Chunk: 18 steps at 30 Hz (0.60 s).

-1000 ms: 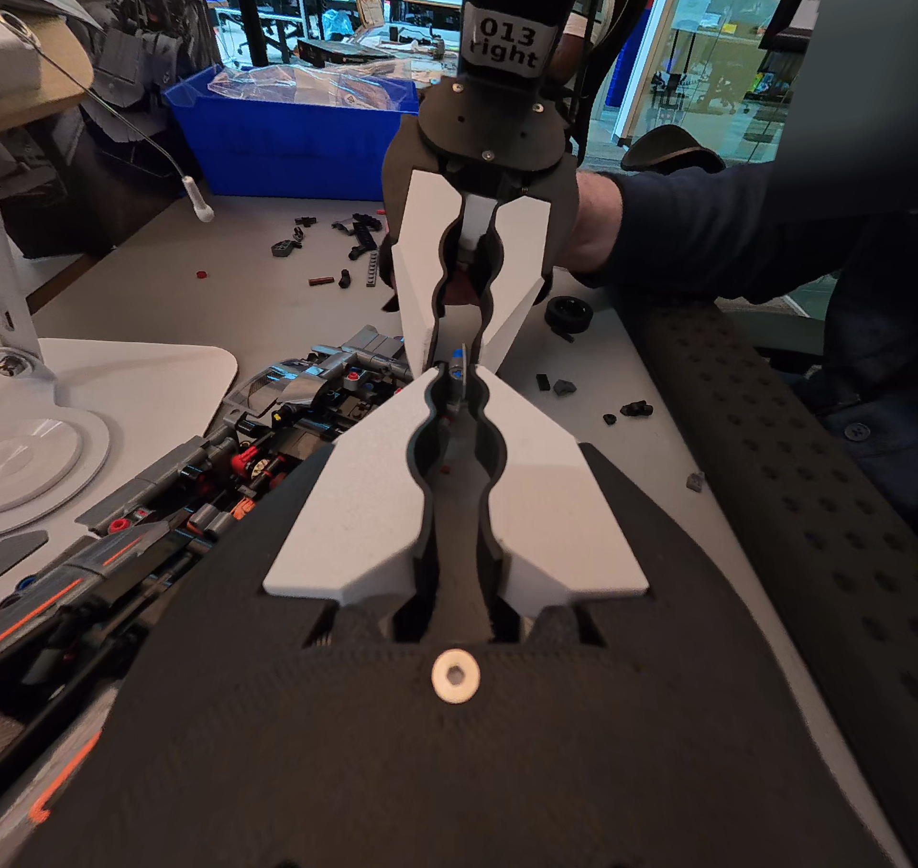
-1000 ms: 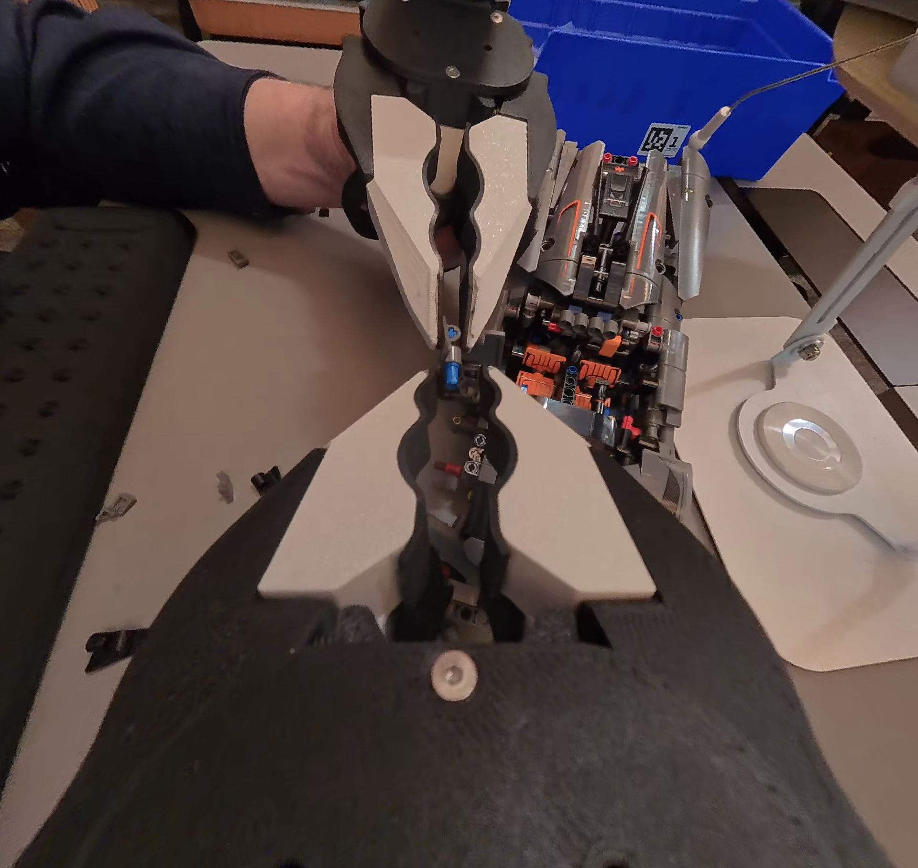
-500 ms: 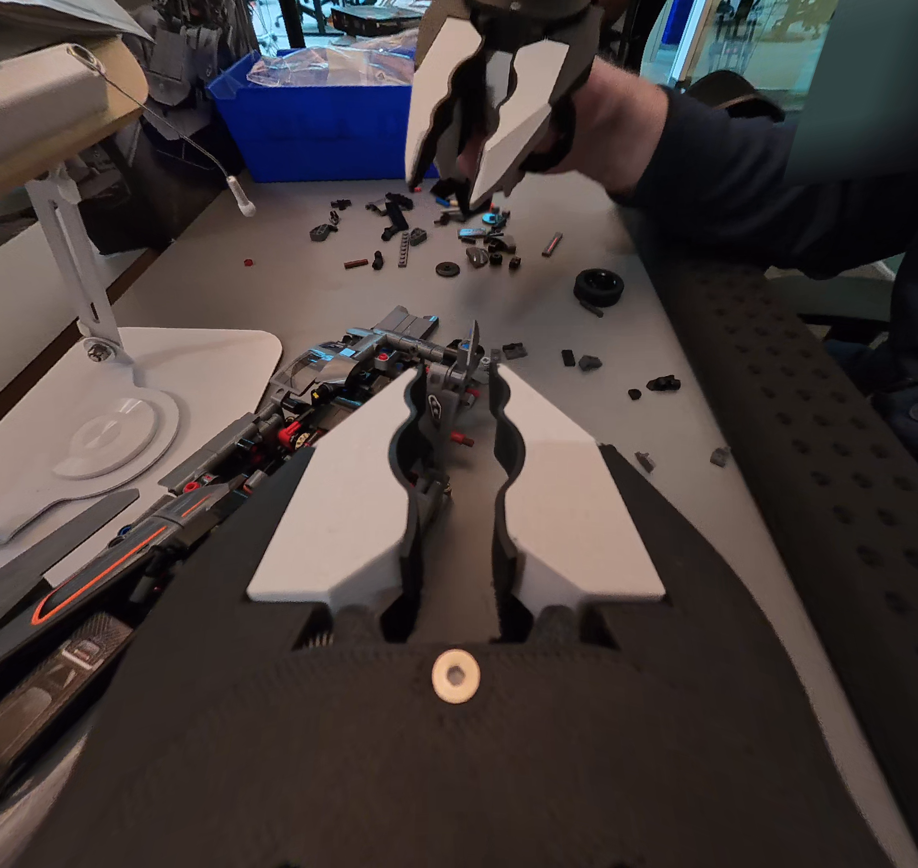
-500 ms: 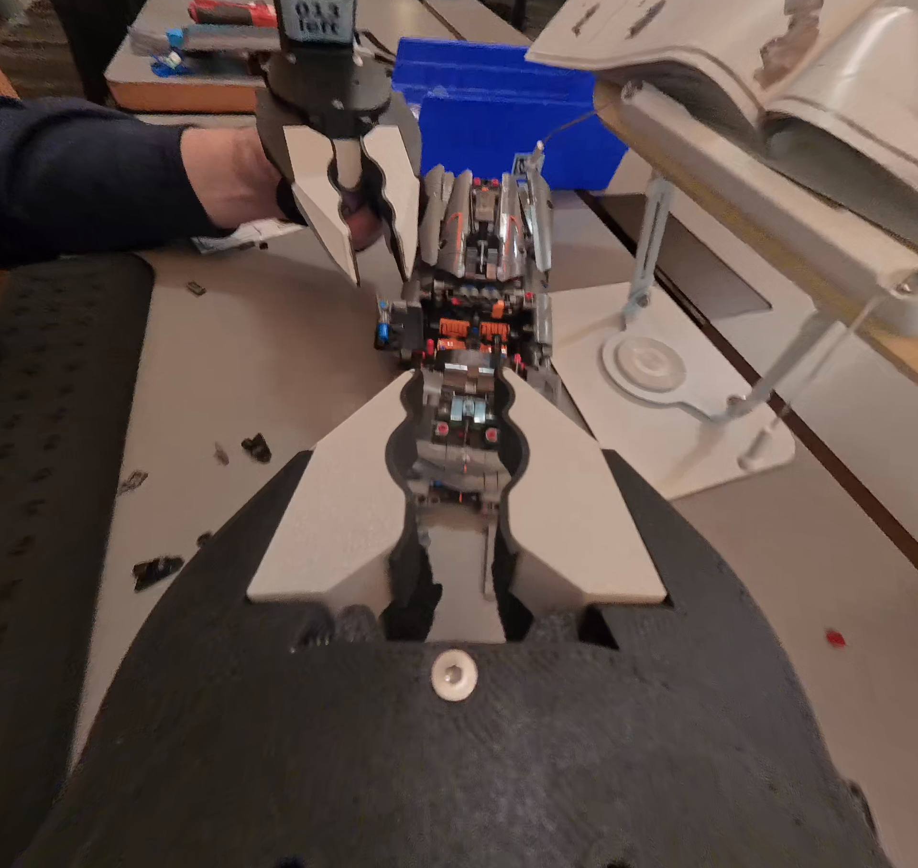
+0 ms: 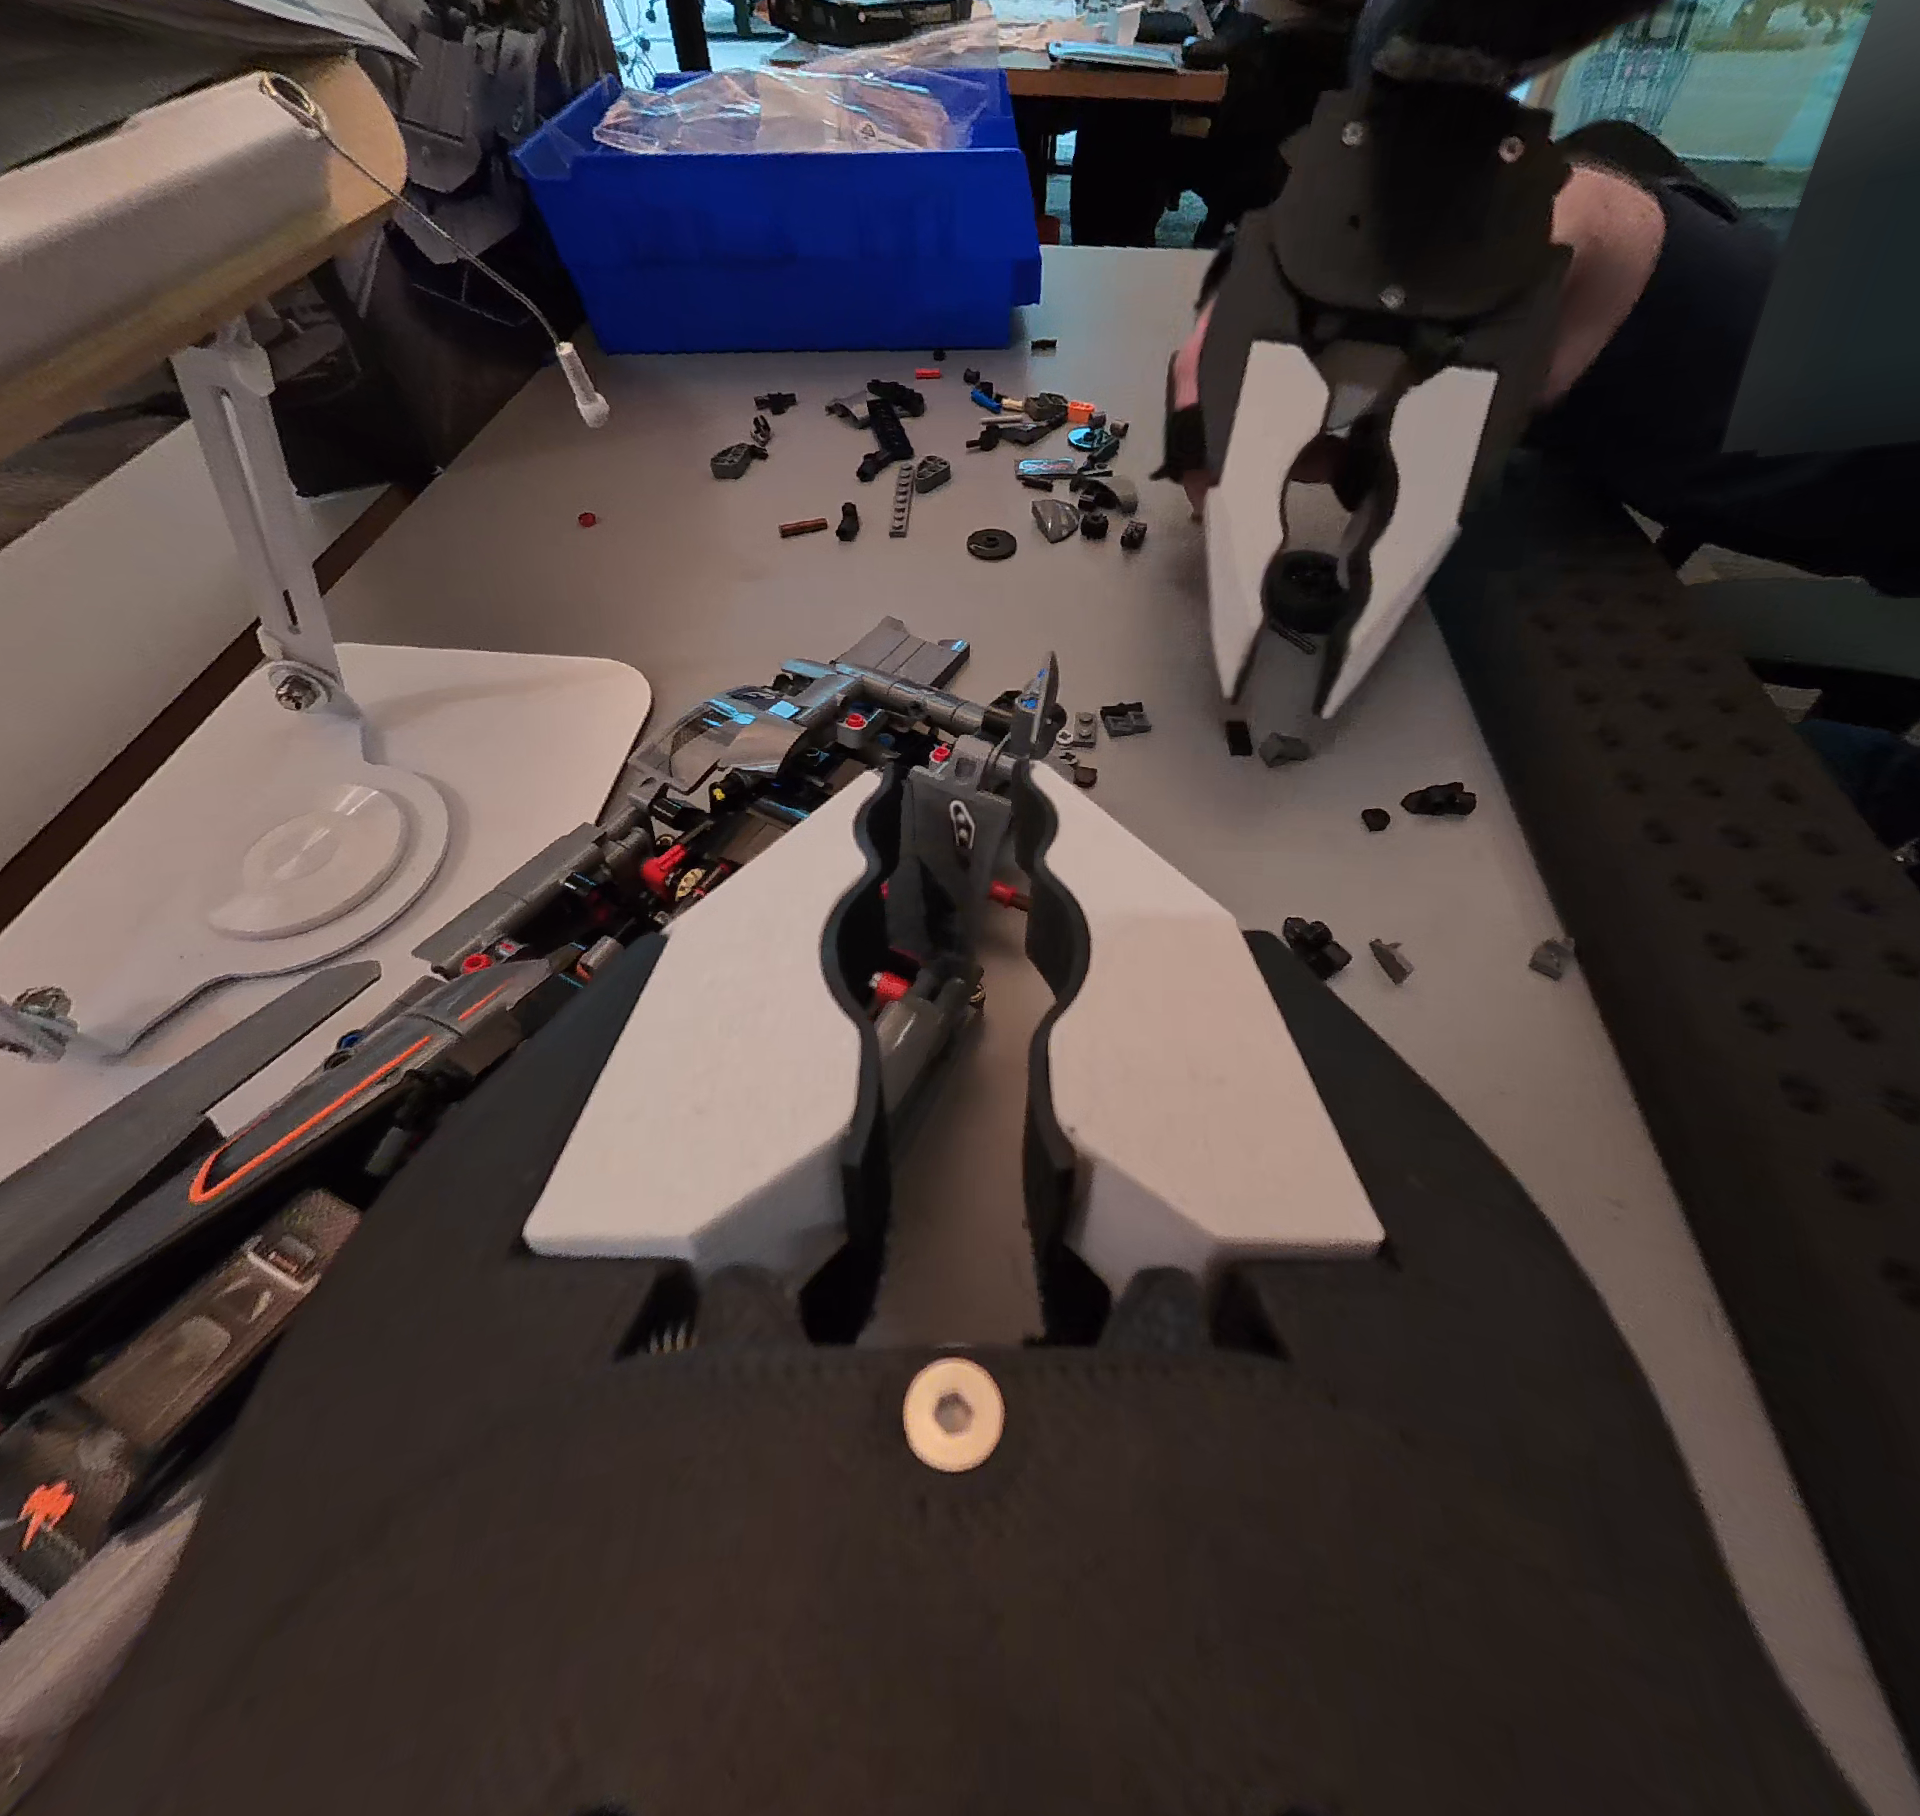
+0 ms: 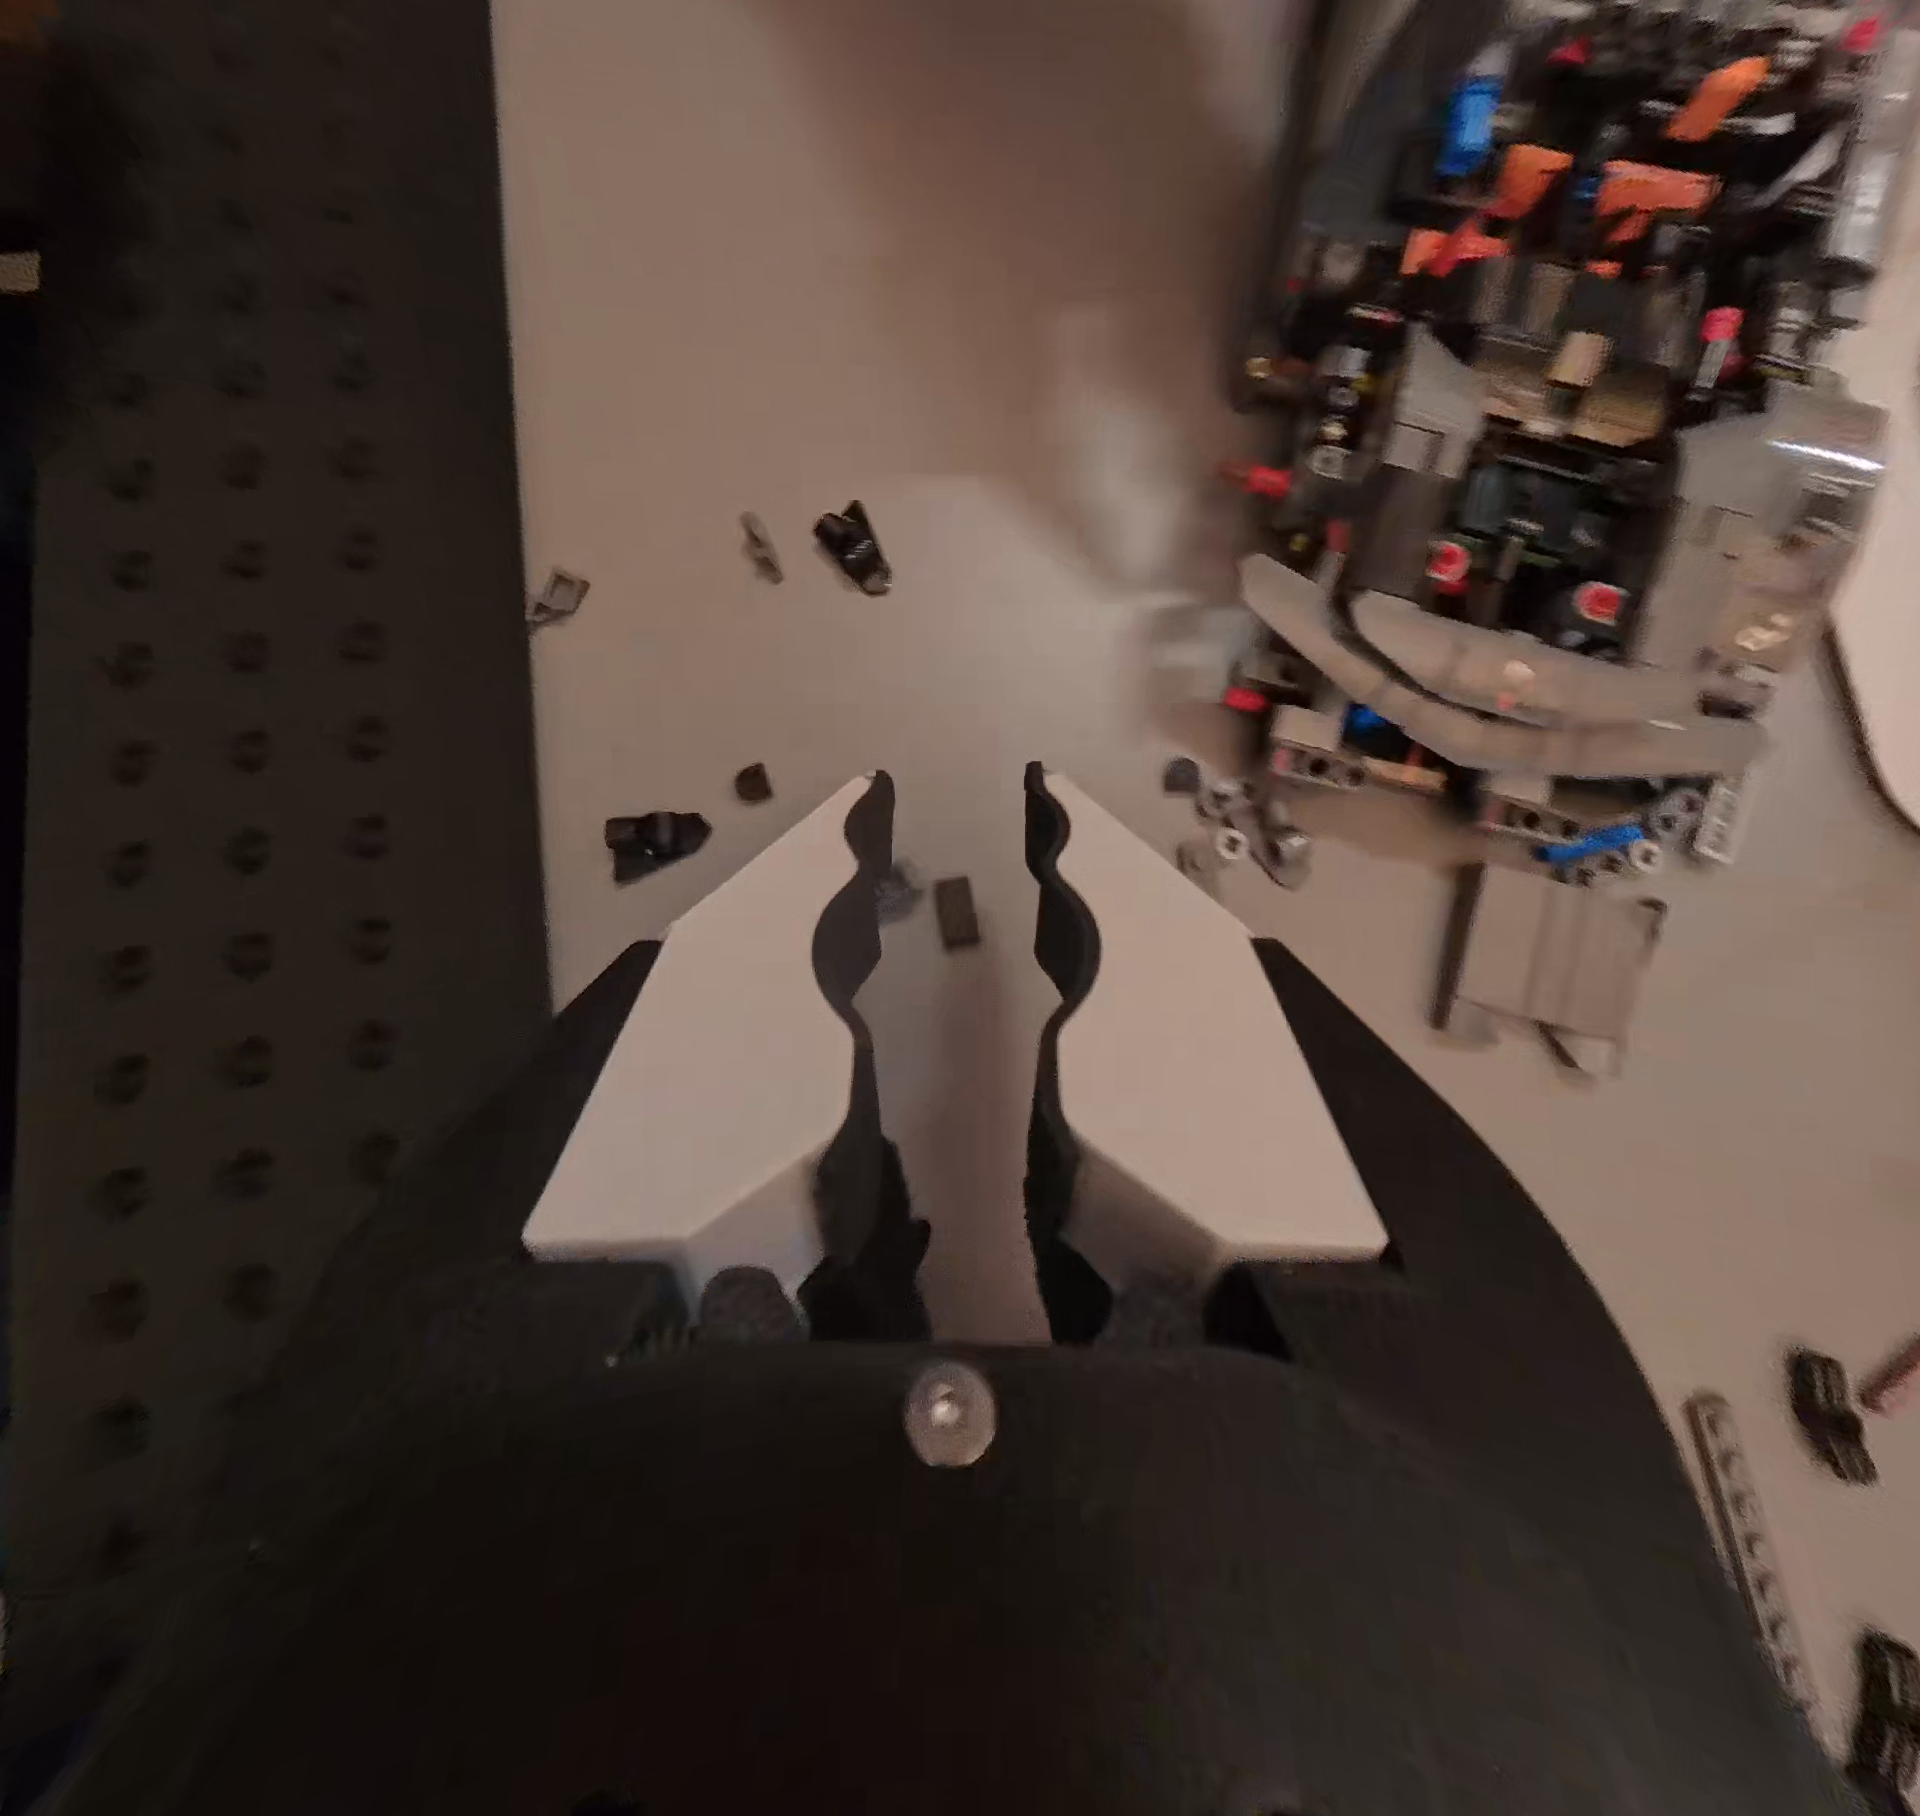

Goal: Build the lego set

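A workshop room with desks and glass partitions lies beyond a pale grey table [image 5: 644, 571], which carries the whole job. At the table's far edge, about 12 o'clock in the left wrist view, stands a blue bin [image 5: 800, 239] with clear plastic bags [image 5: 800, 109] in it. At 9 o'clock a white stand base [image 5: 312, 831] holds up a tilted board with an open booklet [image 5: 156, 10] on it, and a thin wire with a white tip [image 5: 594, 407] hangs from that board. Along the table's 3 o'clock side runs a black perforated mat [image 5: 1704, 935]. A scatter of small loose pieces [image 5: 977, 457] lies between the bin and the lego model [image 5: 727, 810], a long grey and black vehicle with orange trim that stretches from 8 o'clock to the centre. The left gripper [image 5: 956, 779] hangs just over the model's near end, its jaws parted about a small gap, with an upright grey fin of the build showing between the tips; whether they touch it I cannot tell. The right gripper [image 5: 1283, 701] points down at the table at 2 o'clock, held by a hand [image 5: 1590, 270] in a dark sleeve, jaws apart and clasping nothing. In the blurred right wrist view a small dark plate [image 6: 956, 914] and a grey bit [image 6: 896, 891] lie on the table between its fingers [image 6: 727, 1018], more dark bits lie at 10 o'clock, and the model sits at 2 o'clock.
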Available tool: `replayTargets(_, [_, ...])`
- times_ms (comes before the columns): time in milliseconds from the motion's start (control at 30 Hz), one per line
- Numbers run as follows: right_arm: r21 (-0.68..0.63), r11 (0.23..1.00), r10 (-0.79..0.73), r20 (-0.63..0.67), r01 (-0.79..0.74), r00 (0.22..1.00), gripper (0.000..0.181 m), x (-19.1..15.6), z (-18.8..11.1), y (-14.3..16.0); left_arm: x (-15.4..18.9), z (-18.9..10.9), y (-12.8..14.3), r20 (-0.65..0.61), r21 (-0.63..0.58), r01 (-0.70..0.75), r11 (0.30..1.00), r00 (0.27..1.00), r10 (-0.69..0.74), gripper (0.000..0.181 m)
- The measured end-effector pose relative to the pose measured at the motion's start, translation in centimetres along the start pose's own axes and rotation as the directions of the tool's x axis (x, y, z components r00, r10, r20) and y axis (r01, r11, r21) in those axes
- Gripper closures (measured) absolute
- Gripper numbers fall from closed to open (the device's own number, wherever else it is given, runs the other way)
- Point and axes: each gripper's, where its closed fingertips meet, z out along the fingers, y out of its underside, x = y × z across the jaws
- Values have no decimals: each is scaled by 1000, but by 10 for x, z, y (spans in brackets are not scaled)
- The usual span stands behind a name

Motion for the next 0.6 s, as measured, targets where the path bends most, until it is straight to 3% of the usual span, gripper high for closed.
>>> replayTargets(133, [9, 1000, -3, 56, 3, 998, 157, -17, 5, -8, -1, -6, -4, 16, 10, -12, 1000, 1000, 12, 163])
replayTargets(267, [-37, 999, 9, 51, -7, 999, 157, -26, -5, 5, -3, -12, -7, 32, 25, -15, 1000, 999, 14, 165])
replayTargets(400, [-20, 992, 120, -96, -122, 988, 162, -4, -42, 30, -6, -13, -4, 47, 12, -11, 1000, 999, 10, 166])
replayTargets(600, [-17, 959, 263, -314, -282, 912, 161, 27, -105, 84, -9, -11, -3, 55, 16, 2, 1000, 998, -3, 166])
